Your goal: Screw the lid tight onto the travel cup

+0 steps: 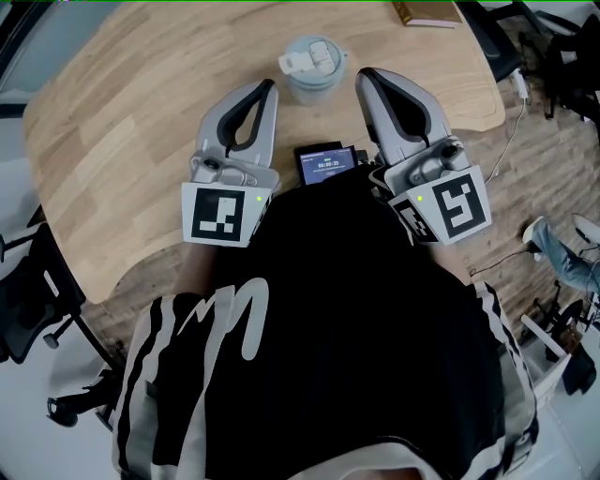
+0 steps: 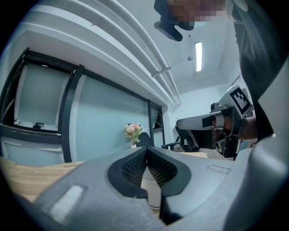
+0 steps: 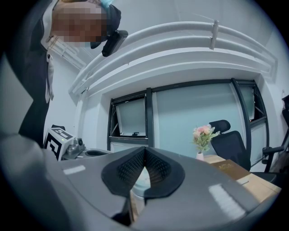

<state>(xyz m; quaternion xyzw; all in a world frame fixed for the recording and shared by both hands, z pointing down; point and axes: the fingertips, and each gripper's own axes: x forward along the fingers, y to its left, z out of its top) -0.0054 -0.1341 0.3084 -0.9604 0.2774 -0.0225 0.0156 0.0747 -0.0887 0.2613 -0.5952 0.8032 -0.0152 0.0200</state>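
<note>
Toward the far edge of the table point(image 1: 122, 141), about midway along it, the travel cup point(image 1: 312, 84) stands upright with its lid point(image 1: 312, 56) sitting on top. Whether that lid is threaded down fully or only resting there cannot be told from the pictures.

The left gripper point(image 1: 269, 86) lies on the wood just left of the cup and the right gripper point(image 1: 364, 75) just right of it. Both point at the far edge. Each has its jaws pressed together with nothing between them, and neither tip touches the cup. In each gripper view the cup shows only through the gap under the closed pads, beyond them.

My judgement is that no twisting is under way. What remains is to steady the cup body with one gripper, take the lid with the other and turn it until it is snug, unless that is already done.

Count: one cup, one lid and two grippers. One small device with a lit screen point(image 1: 326, 164) lies between the grippers toward the near edge. One book point(image 1: 427, 13) lies at the far right corner.
</note>
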